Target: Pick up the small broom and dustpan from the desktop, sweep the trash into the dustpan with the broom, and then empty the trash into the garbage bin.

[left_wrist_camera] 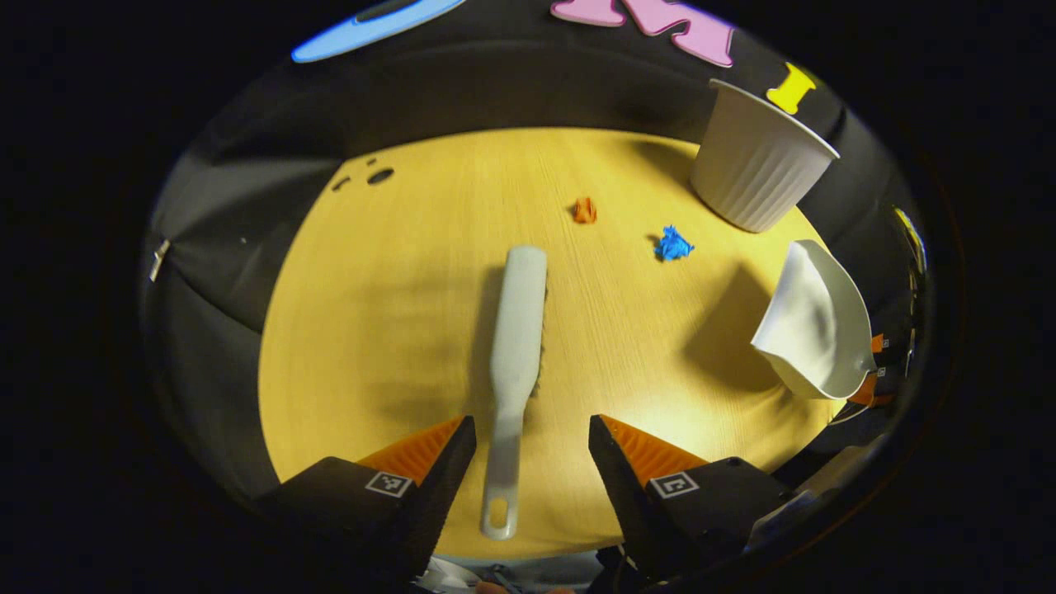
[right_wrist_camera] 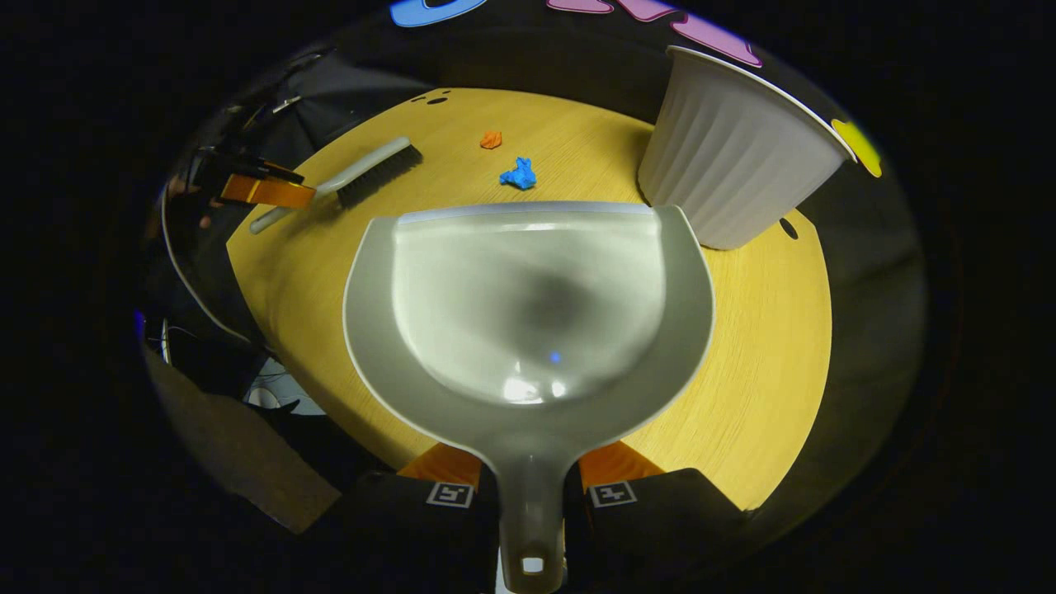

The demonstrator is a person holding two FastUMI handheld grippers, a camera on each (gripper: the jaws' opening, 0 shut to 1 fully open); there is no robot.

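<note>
Straddling broom (left_wrist_camera: 516, 363), left gripper (left_wrist_camera: 532, 450) apart | right gripper (right_wrist_camera: 530, 478) apparently clamps dustpan (right_wrist_camera: 528, 322) handle

White broom (left_wrist_camera: 517, 346) lies flat on the desktop (left_wrist_camera: 396, 330); the white dustpan (right_wrist_camera: 528, 330) is held lifted near the ribbed bin (right_wrist_camera: 726, 157).

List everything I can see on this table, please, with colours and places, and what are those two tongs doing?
Broom: one, white, lying flat mid-table.
Dustpan: one, white, lifted off the table.
Bin: one, white ribbed, far right corner.
Orange scrap: one, past the broom's head.
Blue scrap: one, between orange scrap and bin.
Table: one, yellow wood.
Left tongs: open, straddling the broom's handle.
Right tongs: shut on the dustpan's handle.
</note>
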